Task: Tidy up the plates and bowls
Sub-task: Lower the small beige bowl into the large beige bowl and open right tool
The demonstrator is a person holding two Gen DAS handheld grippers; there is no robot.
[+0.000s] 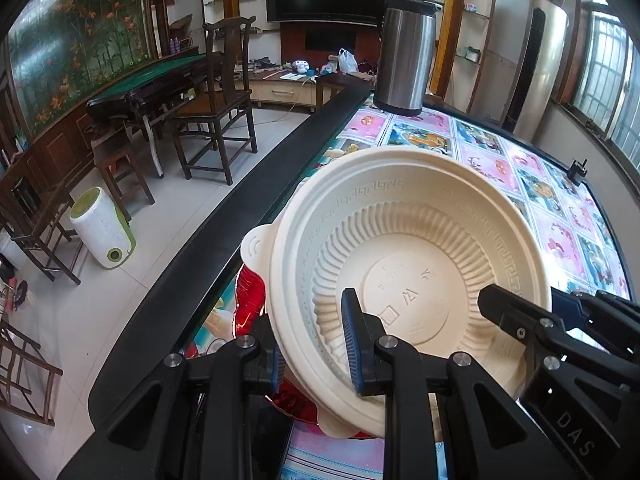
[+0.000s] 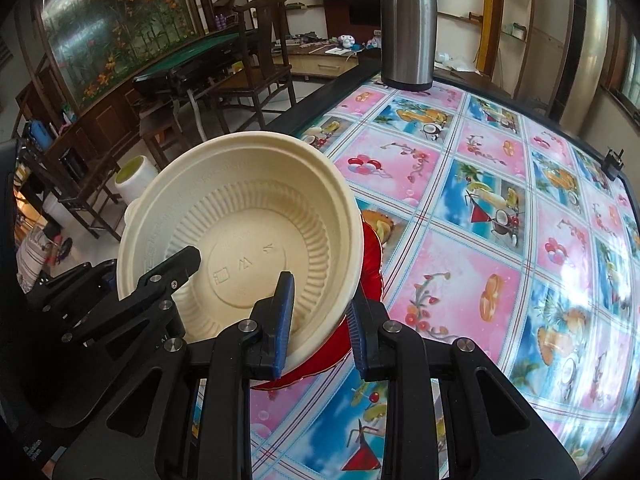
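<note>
Left gripper: jaws narrow, clamped on the near rim of the cream bowl, one blue pad inside the wall, the other outside. Right gripper: likewise narrow, pinching the same bowl's rim on the opposite side; a red plate also lay between its pads, under the bowl. Whether that plate was truly pinched or only trapped beneath, I could not tell.

Each gripper showed in the other's view, so both held the one bowl from two sides. Likely reason: the bowl is thin and wide, and a single rim pinch would let it sag or twist.

Bowl tilted, its far edge raised, over the near left corner of the table, by the black edge rail. Red plate directly below, touching it. The two seemed to be carried as a stack.

Steel flask stood upright at the far end, well apart. A small black object sat at the far right edge; too small to identify.
</note>
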